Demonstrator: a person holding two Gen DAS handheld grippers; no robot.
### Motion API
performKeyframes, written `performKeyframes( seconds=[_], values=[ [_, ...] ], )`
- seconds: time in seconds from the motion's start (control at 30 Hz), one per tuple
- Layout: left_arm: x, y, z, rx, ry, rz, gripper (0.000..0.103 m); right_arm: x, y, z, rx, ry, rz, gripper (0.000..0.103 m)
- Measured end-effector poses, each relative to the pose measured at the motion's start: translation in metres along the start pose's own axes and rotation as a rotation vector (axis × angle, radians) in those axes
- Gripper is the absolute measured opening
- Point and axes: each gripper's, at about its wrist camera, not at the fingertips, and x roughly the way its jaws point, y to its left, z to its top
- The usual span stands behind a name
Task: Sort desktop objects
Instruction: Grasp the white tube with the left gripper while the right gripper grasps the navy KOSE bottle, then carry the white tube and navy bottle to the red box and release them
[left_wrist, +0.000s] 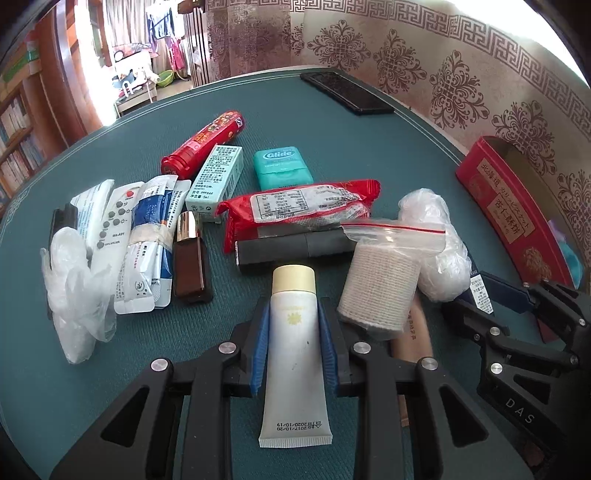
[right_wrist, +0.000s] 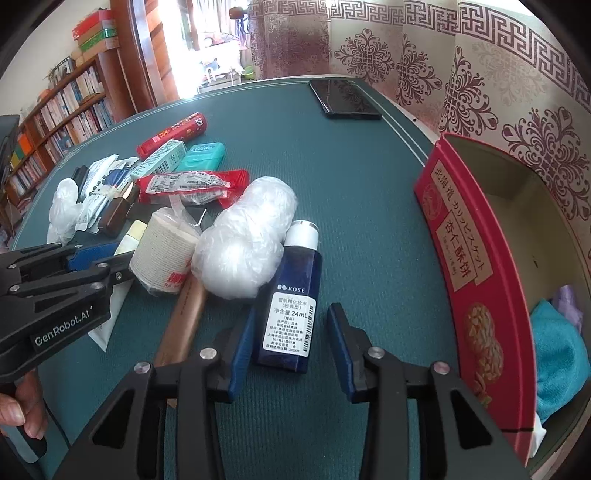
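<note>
Left gripper (left_wrist: 294, 343) clamped on white tube (left_wrist: 294, 354); right gripper (right_wrist: 291, 345) apart, straddling blue bottle (right_wrist: 291, 302), contact seemingly none.

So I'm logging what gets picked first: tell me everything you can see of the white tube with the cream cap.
The tube is a soft-looking white plastic squeeze tube with a pale cream cap, a faint yellow sun mark and a date printed near its crimped flat end. It looks slightly scuffed. It lies flat on the green mat, cap pointing away, crimp towards the camera. The left tool has its blue pads against both sides. The bandage roll sits just to its right.
</note>
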Motion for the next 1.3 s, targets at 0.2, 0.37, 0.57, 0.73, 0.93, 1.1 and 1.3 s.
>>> performKeyframes(
  seconds=[0.2, 0.37, 0.57, 0.73, 0.93, 1.1, 1.3],
  values=[
    [-0.002, 0.01, -0.002, -0.054, -0.007, -0.047, 0.028, 0.003, 0.003, 0.002, -0.024, -0.009, -0.02, 0.042],
    [-0.017, 0.028, 0.0, -0.12, -0.061, -0.119, 0.027, 0.0, 0.001, 0.001, -0.015, -0.014, 0.001, 0.032],
    [-0.036, 0.039, 0.005, -0.203, -0.14, -0.282, 0.027, -0.021, 0.002, 0.002, -0.02, -0.072, 0.031, 0.032],
    [-0.044, 0.033, 0.008, -0.221, -0.176, -0.32, 0.027, -0.038, 0.003, 0.003, -0.019, -0.113, 0.035, 0.032],
    [-0.057, 0.024, 0.009, -0.22, -0.222, -0.348, 0.027, -0.06, -0.009, 0.009, 0.004, -0.18, 0.013, 0.032],
    [-0.067, 0.016, 0.012, -0.22, -0.256, -0.395, 0.027, -0.082, -0.036, 0.011, 0.054, -0.244, -0.056, 0.032],
    [-0.077, 0.002, 0.013, -0.203, -0.283, -0.441, 0.027, -0.101, -0.086, 0.006, 0.162, -0.28, -0.142, 0.032]
  ],
)
